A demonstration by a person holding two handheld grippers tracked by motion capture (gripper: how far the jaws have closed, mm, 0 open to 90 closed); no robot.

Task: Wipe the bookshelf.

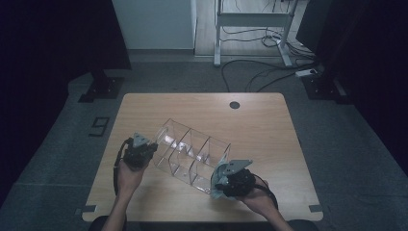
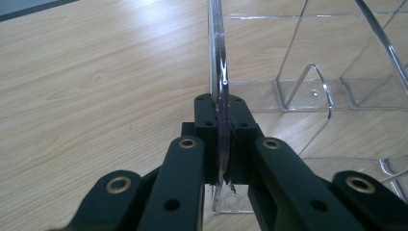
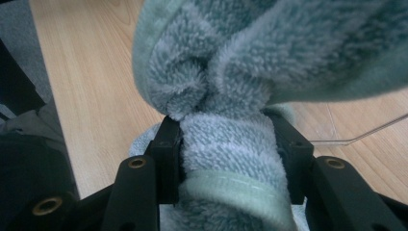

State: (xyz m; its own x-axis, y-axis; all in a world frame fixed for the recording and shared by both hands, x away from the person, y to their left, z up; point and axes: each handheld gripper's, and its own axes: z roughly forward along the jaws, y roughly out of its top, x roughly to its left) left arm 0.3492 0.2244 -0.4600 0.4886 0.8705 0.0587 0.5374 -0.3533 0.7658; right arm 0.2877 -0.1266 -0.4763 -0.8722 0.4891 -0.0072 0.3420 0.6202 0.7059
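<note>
A clear acrylic organizer (image 1: 192, 153) with several compartments lies tilted across the middle of the wooden table (image 1: 260, 130). My left gripper (image 1: 144, 150) is at its left end, shut on the thin clear wall (image 2: 219, 72) that runs up between the jaws in the left gripper view (image 2: 222, 139). At the organizer's right end my right gripper (image 1: 222, 179) is shut on a bunched pale green fluffy towel (image 3: 231, 96), which the high view shows as a pale cloth (image 1: 222, 169) against the organizer. The towel bulges over the jaws (image 3: 231, 144).
A dark round cable hole (image 1: 234, 104) sits near the table's far edge. Beyond the table are a white desk frame (image 1: 250, 19) and cables (image 1: 260, 72) on the floor. Bare wood lies at the far half and right side of the table.
</note>
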